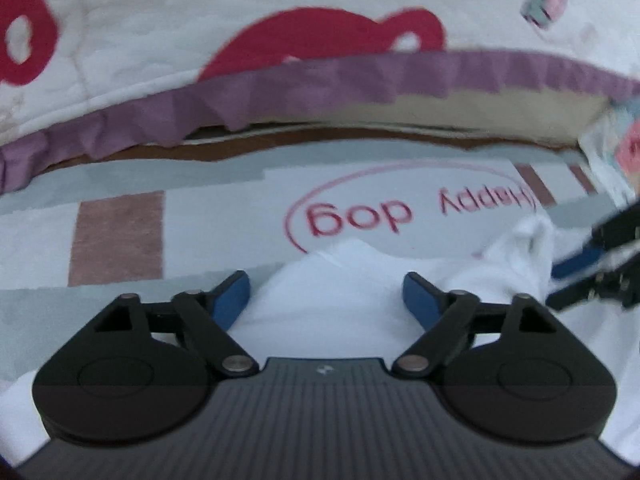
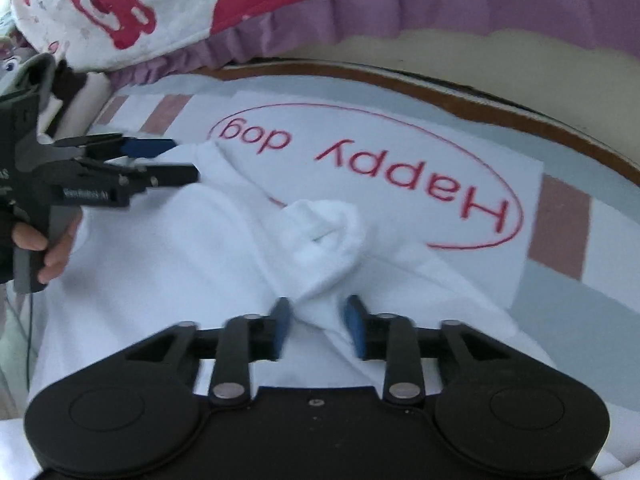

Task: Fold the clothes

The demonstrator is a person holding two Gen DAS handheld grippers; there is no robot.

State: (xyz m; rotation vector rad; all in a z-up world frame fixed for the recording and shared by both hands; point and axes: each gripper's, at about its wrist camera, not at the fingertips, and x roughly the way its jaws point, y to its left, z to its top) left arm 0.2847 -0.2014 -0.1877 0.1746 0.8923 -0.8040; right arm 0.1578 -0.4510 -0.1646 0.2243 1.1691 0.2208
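A white garment [image 2: 192, 256] lies rumpled on a rug printed "Happy dog" [image 2: 360, 160]. My left gripper [image 1: 326, 296] hangs open over the white cloth [image 1: 332, 312], which lies between and under its blue fingers without being pinched. In the right wrist view the left gripper [image 2: 182, 160] shows at the left with its fingers apart around a corner of the cloth. My right gripper [image 2: 318, 320] has its blue pads close on both sides of a bunched twist of the garment [image 2: 324, 240]. It also shows at the right edge of the left wrist view [image 1: 568, 284].
A bed with a purple frilled edge [image 1: 320, 88] and a white quilt with red shapes [image 1: 160, 20] stands just beyond the rug. The rug has pink rectangles [image 1: 116, 236] and grey bands. A wooden bed base [image 2: 520, 108] borders the rug.
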